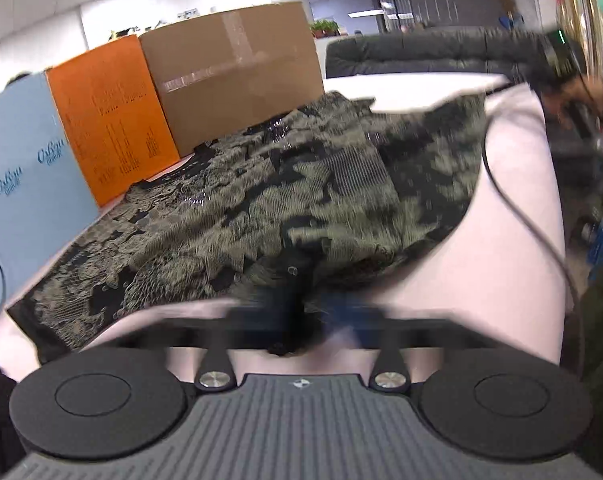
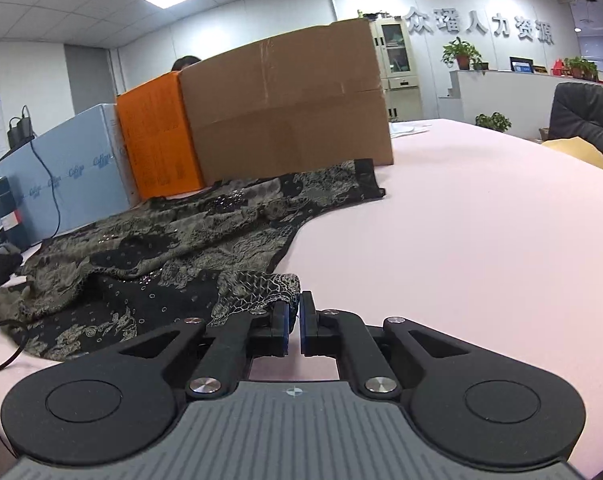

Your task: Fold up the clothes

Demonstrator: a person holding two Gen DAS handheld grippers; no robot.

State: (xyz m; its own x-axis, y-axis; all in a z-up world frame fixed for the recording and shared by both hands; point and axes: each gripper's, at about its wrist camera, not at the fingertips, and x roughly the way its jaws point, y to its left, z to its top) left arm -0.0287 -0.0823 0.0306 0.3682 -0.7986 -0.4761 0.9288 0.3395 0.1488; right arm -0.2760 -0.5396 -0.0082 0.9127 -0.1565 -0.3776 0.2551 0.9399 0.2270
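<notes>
right gripper [image 2: 294, 312] jaws pinching patterned garment [image 2: 189, 240] corner | left gripper [image 1: 297, 280] jaws likewise pinching | garment runs far-left across tabletop [image 2: 481, 240]

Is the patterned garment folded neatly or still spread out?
Still spread out and rumpled: the garment sprawls across the pink table, with one corner bunched at the right hand-held gripper.

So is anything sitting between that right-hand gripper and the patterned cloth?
No. The right gripper is shut, its tips right at the patterned garment's near edge on the pink table. The cardboard boxes stand behind the cloth.
</notes>
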